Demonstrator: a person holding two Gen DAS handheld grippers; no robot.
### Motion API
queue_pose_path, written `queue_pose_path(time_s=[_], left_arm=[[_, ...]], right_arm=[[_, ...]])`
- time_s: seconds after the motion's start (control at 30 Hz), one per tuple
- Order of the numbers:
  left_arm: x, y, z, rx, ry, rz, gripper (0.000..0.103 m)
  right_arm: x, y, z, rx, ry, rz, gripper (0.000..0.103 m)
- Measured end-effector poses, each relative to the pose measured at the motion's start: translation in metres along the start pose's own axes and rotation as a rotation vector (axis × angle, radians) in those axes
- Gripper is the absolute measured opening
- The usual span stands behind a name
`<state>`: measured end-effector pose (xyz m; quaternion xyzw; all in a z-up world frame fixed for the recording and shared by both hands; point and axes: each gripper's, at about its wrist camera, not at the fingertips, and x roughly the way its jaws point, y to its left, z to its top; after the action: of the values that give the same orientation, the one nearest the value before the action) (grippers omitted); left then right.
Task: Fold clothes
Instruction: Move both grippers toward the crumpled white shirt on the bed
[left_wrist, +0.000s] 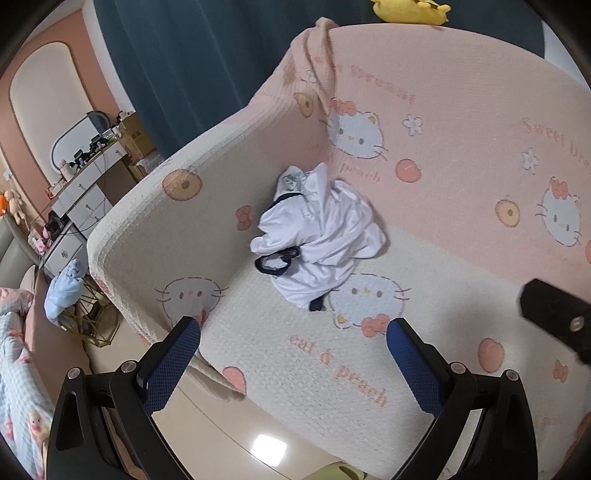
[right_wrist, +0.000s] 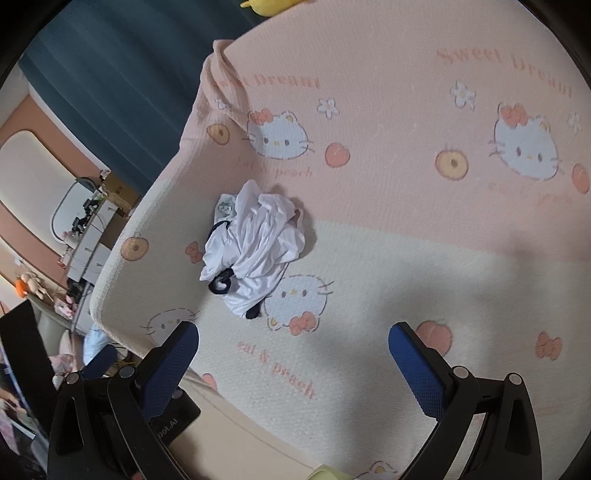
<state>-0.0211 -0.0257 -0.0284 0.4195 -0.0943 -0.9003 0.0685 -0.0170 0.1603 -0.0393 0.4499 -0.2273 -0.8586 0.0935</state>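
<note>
sofa cover (left_wrist: 461, 155) pink/cream, cat-and-peach print | white garment (left_wrist: 317, 232) crumpled, navy trim, far-left corner of seat by armrest | left gripper (left_wrist: 293, 350) jaws wide apart, empty, near edge | right gripper (right_wrist: 293, 354) same, empty | both well apart from garment

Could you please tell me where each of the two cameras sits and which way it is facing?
Left wrist view: on the left tongs, looking down at the crumpled white garment with dark trim on the pink-and-cream cat-print sofa cover; open blue pads, plus the other tongs' black edge, show.
Right wrist view: on the right tongs, facing the same garment from further right; open blue pads show.
Shared: garment, sofa cover, blue curtain.
</note>
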Motion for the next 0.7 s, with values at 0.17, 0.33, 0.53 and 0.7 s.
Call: queue_pose_path(time_s=[0.17,0.33,0.53,0.7], left_arm=[[0.011,0.011,-0.005,0.017,-0.015,-0.002,0.102],[0.032,0.017,-0.007,0.046,-0.023,-0.061,0.102],[0.068,0.022,-0.018,0.082,-0.026,-0.169,0.102],[0.093,0.020,-0.025,0.132,-0.037,-0.170,0.102]], right_arm=[[0.007,-0.013,0.001,0.057,0.002,0.099,0.102],[0.023,-0.018,0.001,0.090,0.008,0.201,0.101],[0.073,-0.032,-0.013,0.199,0.051,0.458,0.092],[0.108,-0.035,-0.016,0.271,0.075,0.511,0.085]])
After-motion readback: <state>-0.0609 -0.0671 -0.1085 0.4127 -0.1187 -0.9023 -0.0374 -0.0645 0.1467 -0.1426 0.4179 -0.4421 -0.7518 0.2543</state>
